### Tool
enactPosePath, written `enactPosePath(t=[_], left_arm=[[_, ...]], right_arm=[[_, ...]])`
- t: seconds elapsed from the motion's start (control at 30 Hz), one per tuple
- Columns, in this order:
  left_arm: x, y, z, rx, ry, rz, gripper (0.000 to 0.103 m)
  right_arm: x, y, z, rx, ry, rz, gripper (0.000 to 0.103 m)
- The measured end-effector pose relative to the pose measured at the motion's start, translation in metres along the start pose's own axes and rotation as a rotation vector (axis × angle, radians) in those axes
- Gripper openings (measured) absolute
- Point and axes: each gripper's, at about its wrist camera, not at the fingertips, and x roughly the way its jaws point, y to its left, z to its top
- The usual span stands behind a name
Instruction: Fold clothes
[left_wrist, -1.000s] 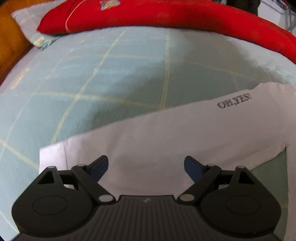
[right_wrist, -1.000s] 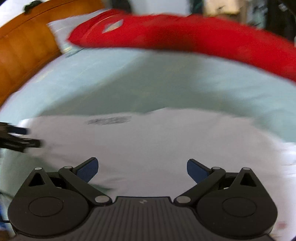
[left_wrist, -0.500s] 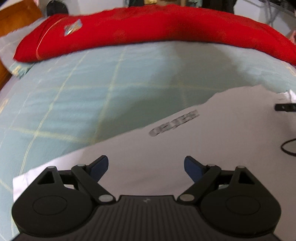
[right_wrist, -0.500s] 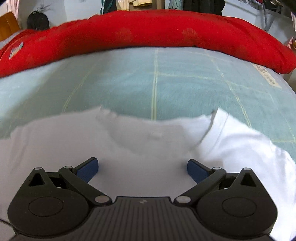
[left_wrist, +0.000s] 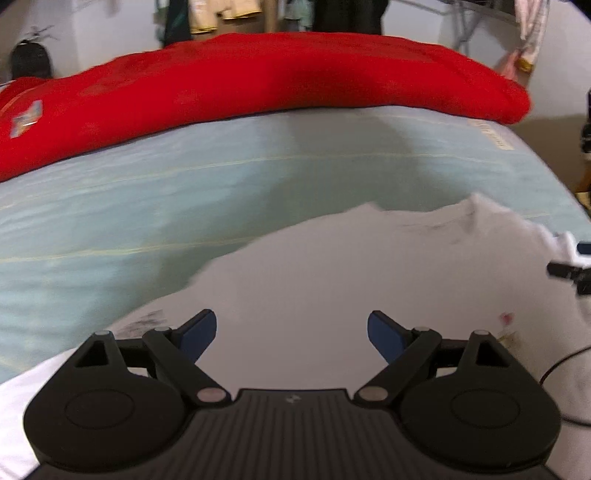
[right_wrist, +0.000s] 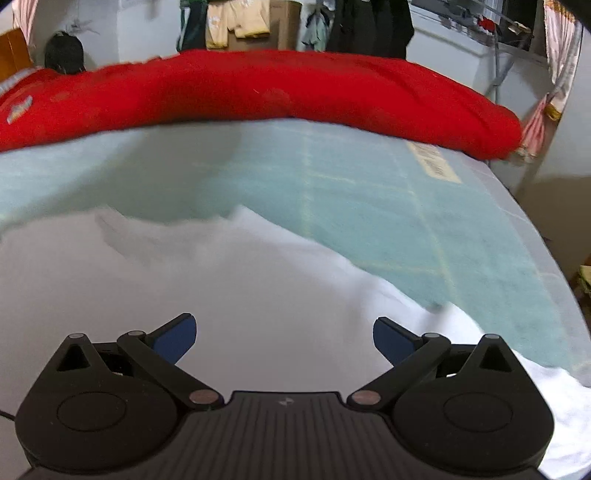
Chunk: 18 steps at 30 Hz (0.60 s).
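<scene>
The bed (left_wrist: 258, 184) is carrying a white T-shirt (left_wrist: 332, 280) lying spread just ahead of and beneath both tools, its long axis running left to right, with the neckline toward the right tool (right_wrist: 284, 338). Both the left tool (left_wrist: 291, 330) and the right one are standing apart, gripping nothing. The left view is showing the right tool's tip at the shirt's right edge; the right view is showing a sleeve trailing rightward.

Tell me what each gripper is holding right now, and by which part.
Nothing is held. The left gripper and the right gripper are both open above the white cotton T-shirt, with no cloth between their fingers.
</scene>
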Motion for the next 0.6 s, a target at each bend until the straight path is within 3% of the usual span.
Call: enactPosePath(t=[0.27, 0.4, 0.53, 0.6], left_arm=[[0.034, -0.086, 0.042, 0.063, -0.018, -0.137, 0.089], [0.047, -0.128, 0.062, 0.105, -0.025, -0.211, 0.089], [0.062, -0.172, 0.088, 0.152, -0.039, -0.299, 0.089], [0.072, -0.193, 0.097, 0.139, -0.010, -0.388, 0.089]], right_arm=[[0.040, -0.058, -0.015, 0.087, 0.052, 0.040, 0.103], [0.059, -0.093, -0.016, 0.124, 0.033, 0.086, 0.103], [0.047, -0.123, -0.012, 0.159, 0.031, 0.082, 0.103], [0.034, -0.132, -0.016, 0.151, 0.016, 0.085, 0.103]])
